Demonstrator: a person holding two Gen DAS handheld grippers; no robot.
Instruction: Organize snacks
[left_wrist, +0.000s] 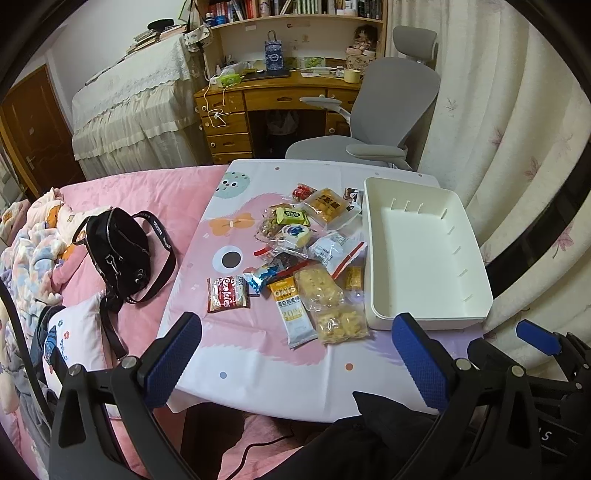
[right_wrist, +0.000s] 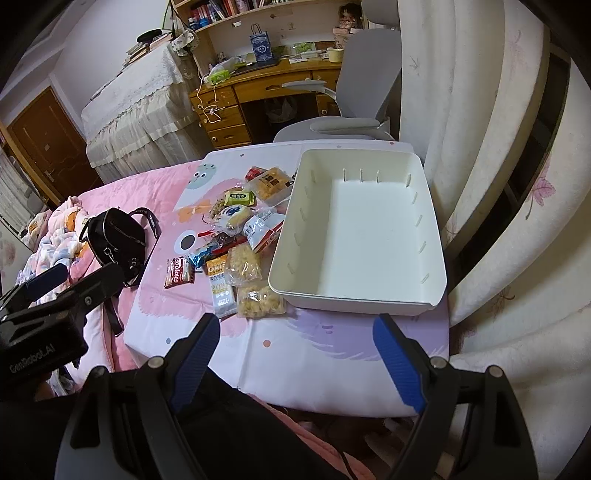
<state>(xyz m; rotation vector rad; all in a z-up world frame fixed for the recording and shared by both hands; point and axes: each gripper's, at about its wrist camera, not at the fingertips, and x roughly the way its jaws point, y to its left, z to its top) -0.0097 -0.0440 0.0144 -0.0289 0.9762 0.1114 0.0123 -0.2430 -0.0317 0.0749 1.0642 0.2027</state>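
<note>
The worktop (left_wrist: 258, 354), covered by a pink and white printed sheet, sits over a pink bed (left_wrist: 147, 192) and carries everything the task needs. On its right side lies the white bin (left_wrist: 476, 258), a long open tray with nothing inside; its long axis runs away from the cameras, and its near short wall faces the grippers. Touching or just beside its left wall lies the snack pile (left_wrist: 306, 251), a loose strip of wrapped packets that runs roughly parallel to the bin.

The nearest packets matter most. The oats bar (left_wrist: 291, 314) lies lengthwise, pointing toward the left gripper (left_wrist: 299, 354), with two clear bags of yellow snacks (left_wrist: 340, 321) just to its right, close against the bin's near left corner. A red and white packet (left_wrist: 226, 294) sits apart on the left edge of the pile.

Both sets of fingers stand wide apart and hold nothing; each hovers short of the packets over bare sheet. In the right wrist view, the right gripper (right_wrist: 295, 354) points more at the bin's near wall than at the pile, which lies ahead and to its left. The left gripper faces the pile head on, so I judge it the better placed for a first pick, reaching forward for the oats bar and carrying it right into the bin. A black bag (left_wrist: 118, 254) on the bed stays clear of this.
</note>
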